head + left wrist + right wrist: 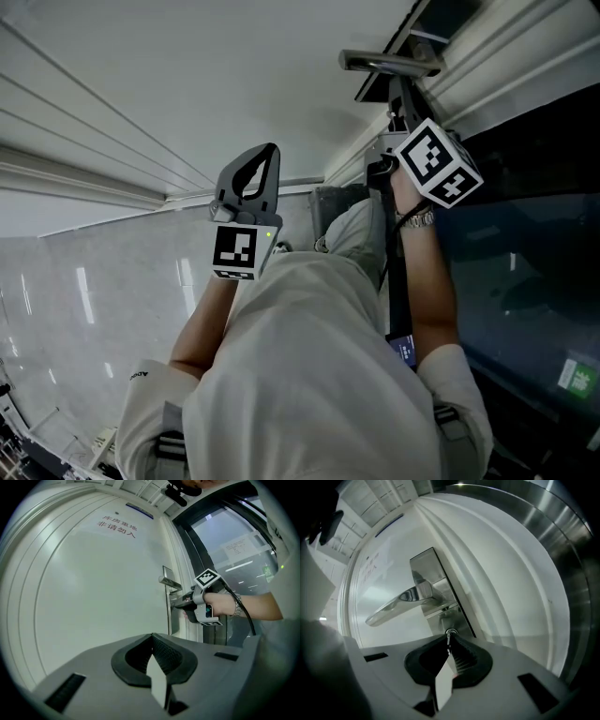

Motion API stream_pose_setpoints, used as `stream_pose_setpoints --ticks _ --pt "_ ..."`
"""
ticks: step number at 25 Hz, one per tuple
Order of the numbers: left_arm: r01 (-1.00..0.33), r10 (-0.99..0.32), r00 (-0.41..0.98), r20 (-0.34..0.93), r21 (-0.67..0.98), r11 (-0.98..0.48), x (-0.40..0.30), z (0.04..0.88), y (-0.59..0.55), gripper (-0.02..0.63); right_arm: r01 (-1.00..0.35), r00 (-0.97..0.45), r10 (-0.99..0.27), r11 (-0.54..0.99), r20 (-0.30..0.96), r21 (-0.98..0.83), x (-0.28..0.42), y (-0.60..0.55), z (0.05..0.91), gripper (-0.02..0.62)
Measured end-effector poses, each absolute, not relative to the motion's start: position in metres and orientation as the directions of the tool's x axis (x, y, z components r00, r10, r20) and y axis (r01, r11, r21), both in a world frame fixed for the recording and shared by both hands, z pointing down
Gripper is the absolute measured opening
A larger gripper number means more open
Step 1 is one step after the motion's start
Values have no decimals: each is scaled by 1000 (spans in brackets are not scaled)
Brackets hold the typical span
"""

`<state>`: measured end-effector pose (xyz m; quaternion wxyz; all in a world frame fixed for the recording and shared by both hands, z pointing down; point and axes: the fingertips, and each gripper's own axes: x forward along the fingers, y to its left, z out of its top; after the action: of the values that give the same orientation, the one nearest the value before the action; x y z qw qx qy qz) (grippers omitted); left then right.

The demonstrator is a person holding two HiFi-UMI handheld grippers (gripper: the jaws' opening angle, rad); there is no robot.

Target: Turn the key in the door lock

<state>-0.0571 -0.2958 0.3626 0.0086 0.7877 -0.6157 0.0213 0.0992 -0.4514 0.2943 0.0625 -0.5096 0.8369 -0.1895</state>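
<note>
A white door [93,583] carries a steel lever handle [401,604] on a long steel plate [429,571]. Below the handle sits the lock cylinder [451,631]. In the right gripper view my right gripper [449,639] is shut on a thin metal key [448,636] that is pushed into the cylinder. The left gripper view shows that same right gripper [176,605] held level against the lock, under the handle [169,581]. My left gripper [152,638] is shut with nothing in it, held away from the door. In the head view the left gripper [269,152] is at the middle.
A dark glass panel [525,253] stands next to the door on the lock side. The door bears a sign with red characters [116,527]. The person's white shirt [309,375] fills the lower head view, above a pale glossy floor [84,300]. A black cable [243,616] trails from the right gripper.
</note>
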Motion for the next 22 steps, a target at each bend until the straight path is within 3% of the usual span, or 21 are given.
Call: stream_pose_setpoints --ticks 13,22 --pt "-968 -968 250 40 -10 -250 -56 365 -290 9 -553 -513 -858 335 -5 -763 101 -453 297 18" --pt "-965 -965 260 43 -8 -260 -51 366 -290 9 -636 -588 -806 409 66 -654 93 -440 309 28"
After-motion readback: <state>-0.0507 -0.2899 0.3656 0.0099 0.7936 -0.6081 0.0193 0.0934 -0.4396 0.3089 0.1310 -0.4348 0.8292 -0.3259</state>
